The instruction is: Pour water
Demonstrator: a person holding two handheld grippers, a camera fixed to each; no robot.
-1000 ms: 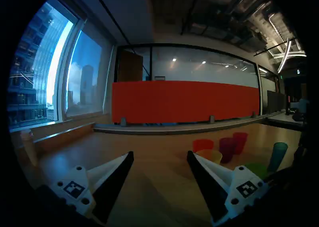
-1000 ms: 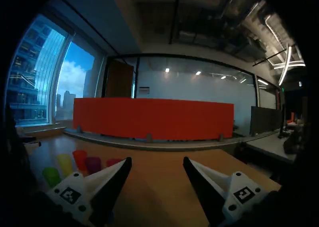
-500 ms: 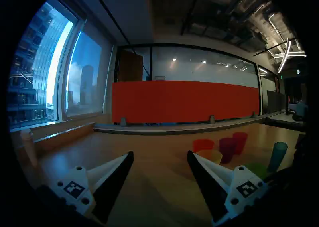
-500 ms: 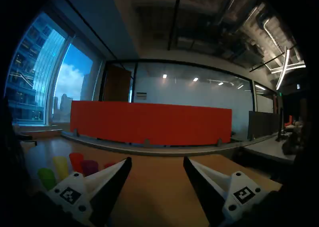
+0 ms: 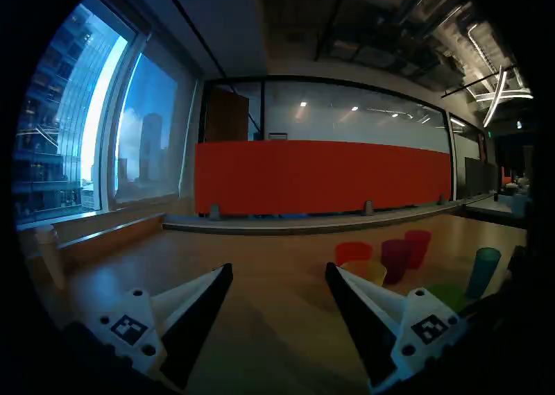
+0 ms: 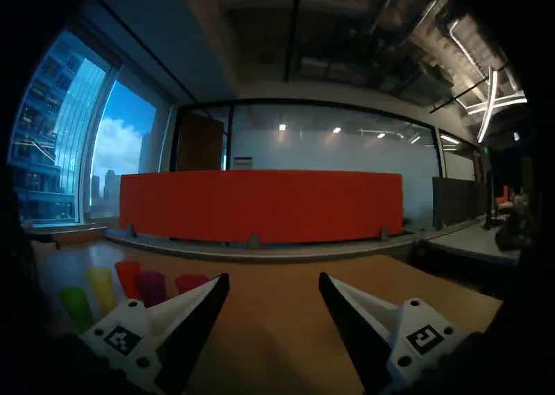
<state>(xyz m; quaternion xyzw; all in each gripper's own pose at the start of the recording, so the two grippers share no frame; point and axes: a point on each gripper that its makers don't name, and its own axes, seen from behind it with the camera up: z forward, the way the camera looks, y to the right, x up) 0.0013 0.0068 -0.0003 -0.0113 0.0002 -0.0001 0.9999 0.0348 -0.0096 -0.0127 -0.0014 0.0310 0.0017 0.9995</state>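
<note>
Left gripper [image 5: 277, 266] gapes empty; coloured plastic cups [image 5: 395, 256] stand beyond its right finger. Right gripper [image 6: 274, 277] gapes too, cups left.

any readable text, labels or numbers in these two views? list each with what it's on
No legible text in either view.
Small white sign on the glass wall: too small to read.
Black-and-white marker squares on the fingers: coded patterns, no letters or digits.
Coloured cups: no print visible.

Orange partition [image 5: 322, 176], tall windows [image 5: 83, 145] (dim office).
</note>
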